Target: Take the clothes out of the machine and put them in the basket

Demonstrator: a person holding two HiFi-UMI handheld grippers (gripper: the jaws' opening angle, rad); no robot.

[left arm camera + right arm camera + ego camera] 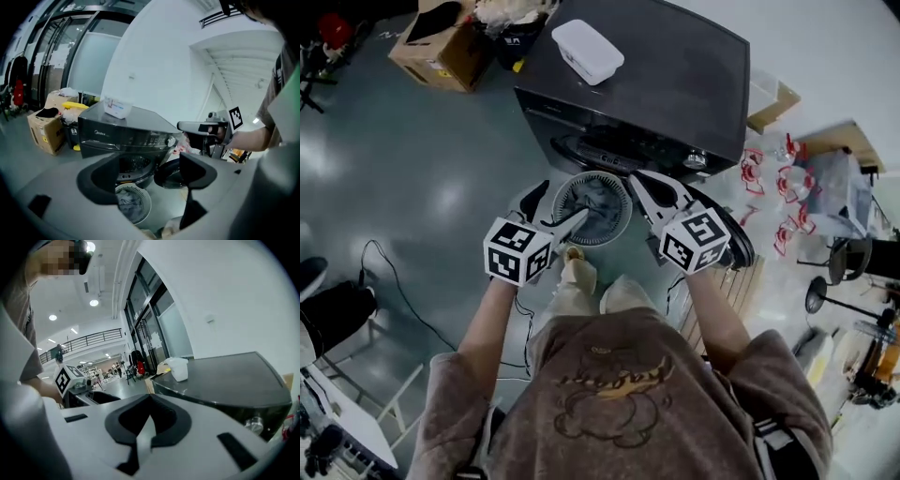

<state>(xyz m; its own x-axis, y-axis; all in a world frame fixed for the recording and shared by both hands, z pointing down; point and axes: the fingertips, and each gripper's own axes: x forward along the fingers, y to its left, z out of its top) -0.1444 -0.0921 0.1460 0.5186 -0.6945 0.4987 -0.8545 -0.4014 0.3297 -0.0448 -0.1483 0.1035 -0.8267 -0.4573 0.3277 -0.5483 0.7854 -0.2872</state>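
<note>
Left tongs stand wide open with nothing between the jaws; right tongs are closed jaw to jaw, with no cloth visible in them. Both are held in front of the person, above the round white basket on the floor, which holds a heap of grey clothes. The basket sits just before the dark washing machine, whose round door hangs open at the person's right; a white box rests on the machine's lid. The drum opening shows bare perforated metal where visible, but its depths are hidden. Judged step: a load has been dropped and both tongs are free. The next move calls for checking the drum; any remaining garment requires lowering open tongs through the opening and pinching the fabric.
</note>
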